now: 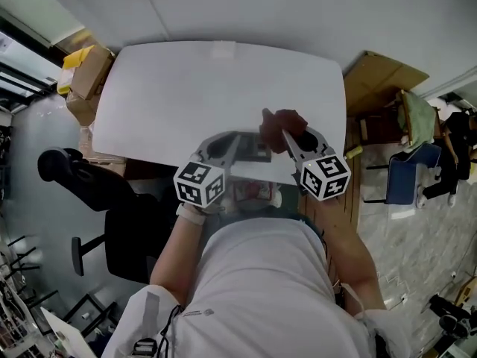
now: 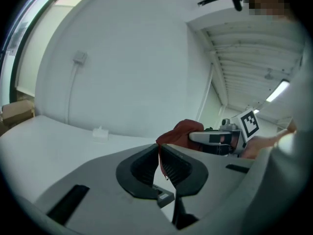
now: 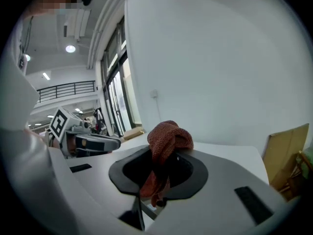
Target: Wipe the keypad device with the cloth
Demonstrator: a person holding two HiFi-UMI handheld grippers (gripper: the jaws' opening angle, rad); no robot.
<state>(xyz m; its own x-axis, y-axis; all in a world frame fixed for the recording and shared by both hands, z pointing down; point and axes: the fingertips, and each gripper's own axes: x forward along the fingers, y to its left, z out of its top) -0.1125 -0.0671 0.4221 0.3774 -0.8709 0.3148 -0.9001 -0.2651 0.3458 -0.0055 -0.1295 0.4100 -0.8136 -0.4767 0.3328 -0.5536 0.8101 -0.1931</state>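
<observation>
A rust-red knitted cloth [image 3: 166, 137] is bunched between the jaws of my right gripper [image 3: 168, 150], which is shut on it, and a tail hangs below. From above, the cloth [image 1: 282, 124] sits at the tip of the right gripper [image 1: 279, 131], over the near edge of the white table [image 1: 186, 95]. My left gripper [image 2: 159, 150] has its jaws together with nothing visible between them. In the head view the left gripper [image 1: 232, 146] is held level beside the right one. A dark flat thing [image 1: 253, 152] shows between the grippers, and I cannot tell whether it is the keypad device.
A small white block [image 1: 222, 48] sits at the table's far edge. Cardboard boxes [image 1: 86, 73] stand at the left, a cardboard sheet [image 1: 380, 80] and a blue chair [image 1: 410, 174] at the right. A black office chair [image 1: 112, 207] stands near left of the person.
</observation>
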